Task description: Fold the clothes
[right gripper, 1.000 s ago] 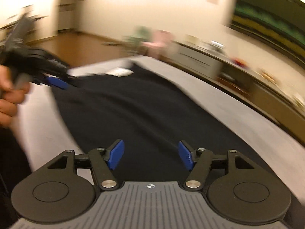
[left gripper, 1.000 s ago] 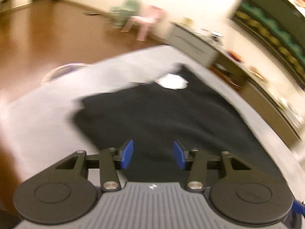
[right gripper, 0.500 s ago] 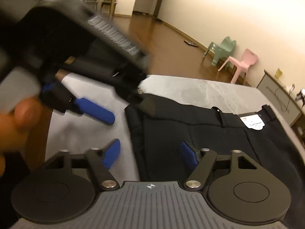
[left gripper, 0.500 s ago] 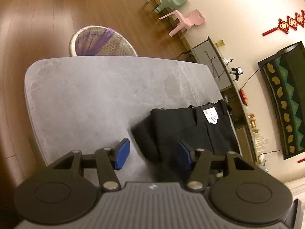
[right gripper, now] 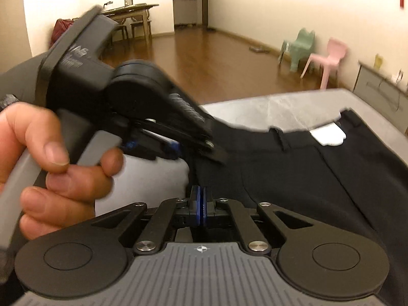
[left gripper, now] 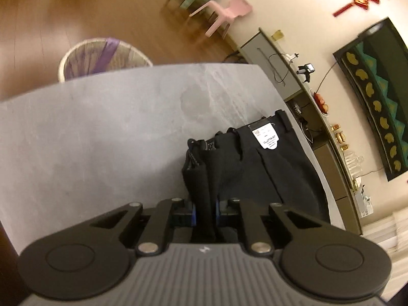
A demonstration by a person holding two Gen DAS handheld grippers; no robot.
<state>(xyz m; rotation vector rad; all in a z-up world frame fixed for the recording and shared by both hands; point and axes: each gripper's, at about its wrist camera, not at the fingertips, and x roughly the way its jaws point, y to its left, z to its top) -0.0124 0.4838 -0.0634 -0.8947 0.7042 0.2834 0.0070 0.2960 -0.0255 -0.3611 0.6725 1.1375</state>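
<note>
Black trousers (left gripper: 257,168) with a white tag (left gripper: 266,137) at the waistband lie on a grey table (left gripper: 102,132). My left gripper (left gripper: 205,210) is shut on the near edge of the trousers, a fold of black cloth running between its blue pads. In the right wrist view the trousers (right gripper: 306,173) fill the right half, with the tag (right gripper: 329,135) far right. My right gripper (right gripper: 201,199) is shut at the trousers' left edge. The left gripper (right gripper: 176,148), held in a hand (right gripper: 51,168), pinches the cloth just above and left of it.
A wicker basket (left gripper: 102,58) with purple cloth stands on the wooden floor beyond the table's far edge. Pink and green small chairs (left gripper: 221,7) stand by the wall. A low cabinet (left gripper: 275,58) with clutter runs along the right wall.
Both grippers were open over the trousers; both have now closed at the trousers' near left edge. The left gripper has come in beside the right one.
</note>
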